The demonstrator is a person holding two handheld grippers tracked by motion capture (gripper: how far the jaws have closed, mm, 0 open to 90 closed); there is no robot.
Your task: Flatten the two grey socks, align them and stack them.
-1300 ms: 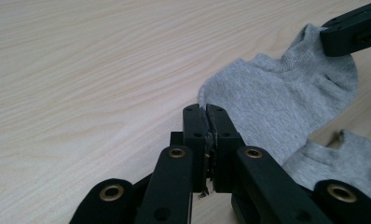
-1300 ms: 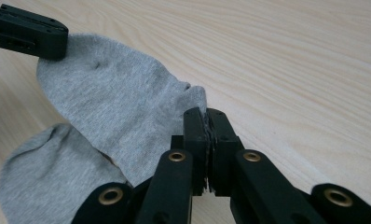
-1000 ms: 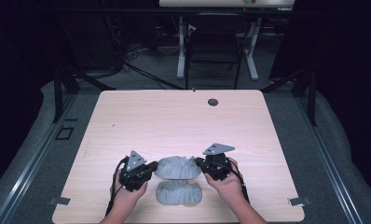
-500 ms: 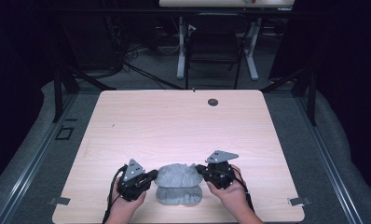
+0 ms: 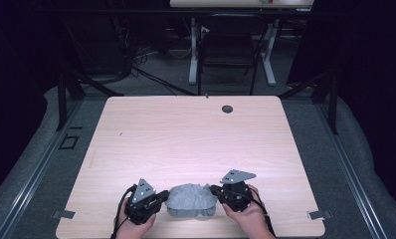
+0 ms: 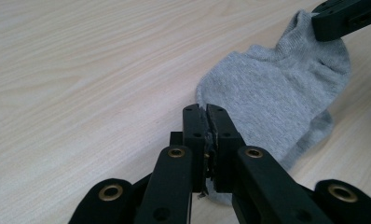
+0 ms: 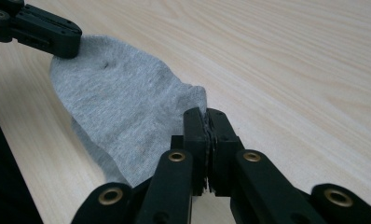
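Folding step: grey sock (image 5: 190,200) pinched at opposite ends by left gripper (image 6: 207,122) and right gripper (image 7: 206,122), low over the surface (image 5: 186,139). Next, probably: lowering and releasing squarely.

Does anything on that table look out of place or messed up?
Nothing stands out. A grey sock sits near the table's front edge, each end pinched by the left gripper and right gripper. Its fabric is slightly rumpled, with no tear or spill visible.

Your two grippers, left gripper (image 5: 161,198) and right gripper (image 5: 215,191), sit closer to you than before. The top grey sock (image 5: 190,197) now covers the lower one.
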